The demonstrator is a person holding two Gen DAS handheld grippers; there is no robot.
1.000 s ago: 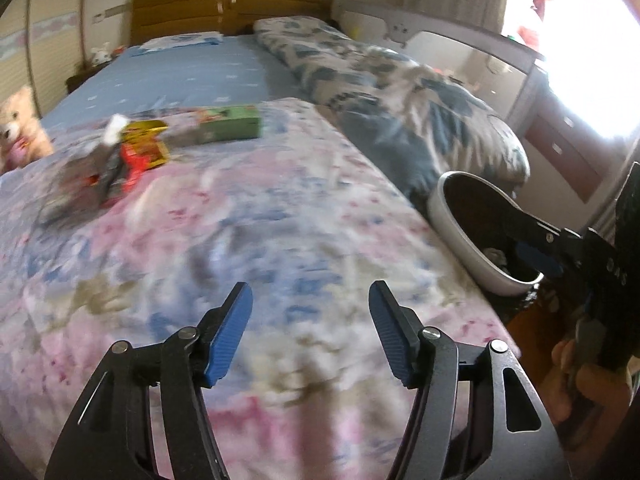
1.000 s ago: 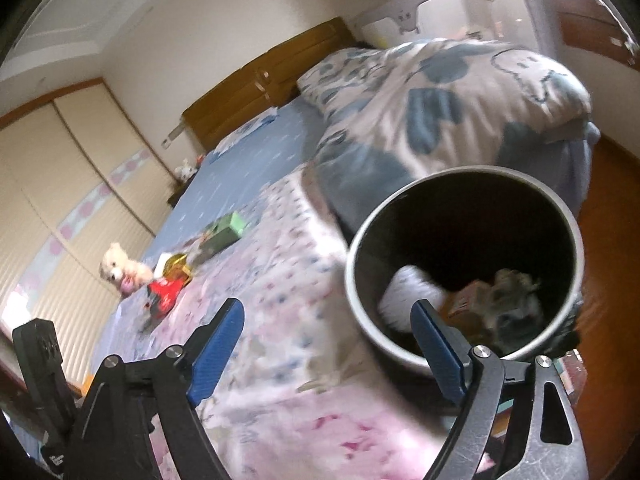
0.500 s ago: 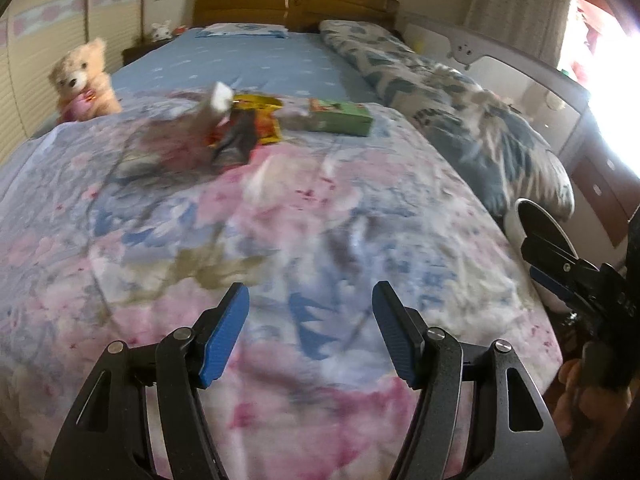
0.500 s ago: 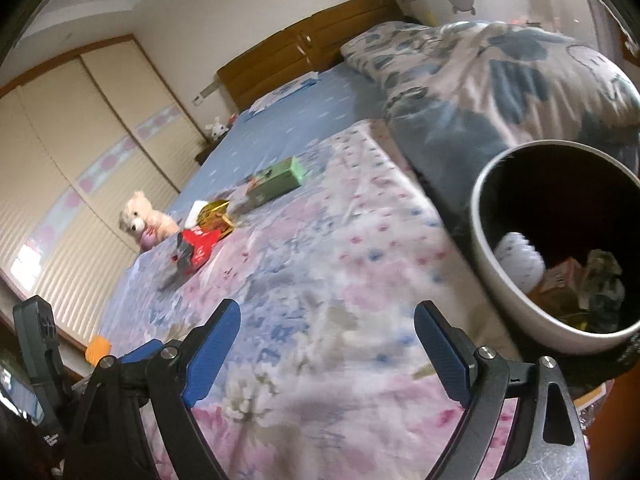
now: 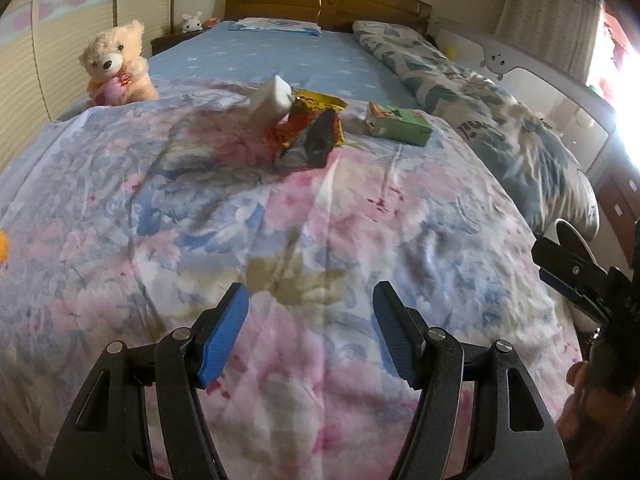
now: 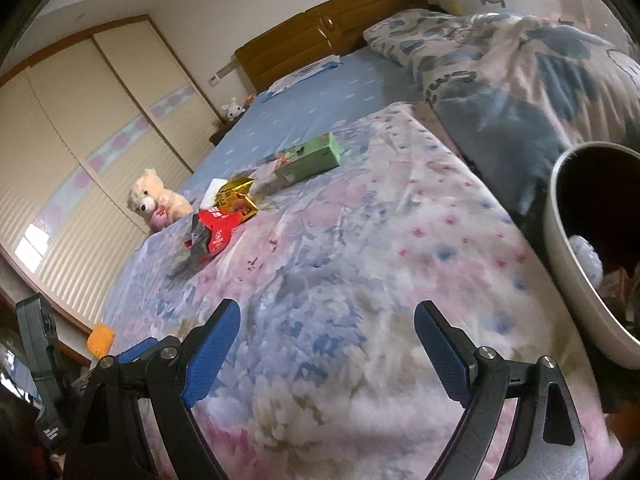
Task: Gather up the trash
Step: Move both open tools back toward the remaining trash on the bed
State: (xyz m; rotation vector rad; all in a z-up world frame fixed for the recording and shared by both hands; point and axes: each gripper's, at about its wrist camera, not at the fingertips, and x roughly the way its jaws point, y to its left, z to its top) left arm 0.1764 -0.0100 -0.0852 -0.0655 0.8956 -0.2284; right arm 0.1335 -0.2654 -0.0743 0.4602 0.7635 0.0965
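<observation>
My left gripper [image 5: 310, 312] sat at the bottom centre of its view, fingers spread wide with nothing between them, hovering over the flowered bedspread [image 5: 360, 216]. My right gripper [image 6: 326, 334] was likewise spread and empty at the bottom of its own view, above the same bedspread [image 6: 360, 240].

The trash lay in a small heap in the upper middle of the left view: a white box [image 5: 270, 100] tipped on its edge, a yellow wrapper [image 5: 320, 100] just behind it, and a red wrapper [image 5: 296, 130] touching a dark crumpled packet [image 5: 316, 144]. A green carton [image 5: 400, 124] lay flat just to the right of the heap, apart from it. In the right view the same things sat in the left-centre of the frame: the red wrapper [image 6: 212, 234] lowest, the yellow wrapper [image 6: 236, 198] above it, the white box [image 6: 212, 194] partly hidden behind them, and the green carton [image 6: 308, 158] further up and to the right.

The trash bin [image 6: 564, 256] filled the right edge of the right view, beside the bed, with a few pieces already inside, too blurred for me to name. A teddy bear [image 5: 116, 64] sat in the upper left of the left view, well apart from the heap. A rolled quilt [image 5: 480, 108] ran along the upper right. A small orange thing [image 6: 100, 338] showed at the lower left of the right view; I could not tell what it was.
</observation>
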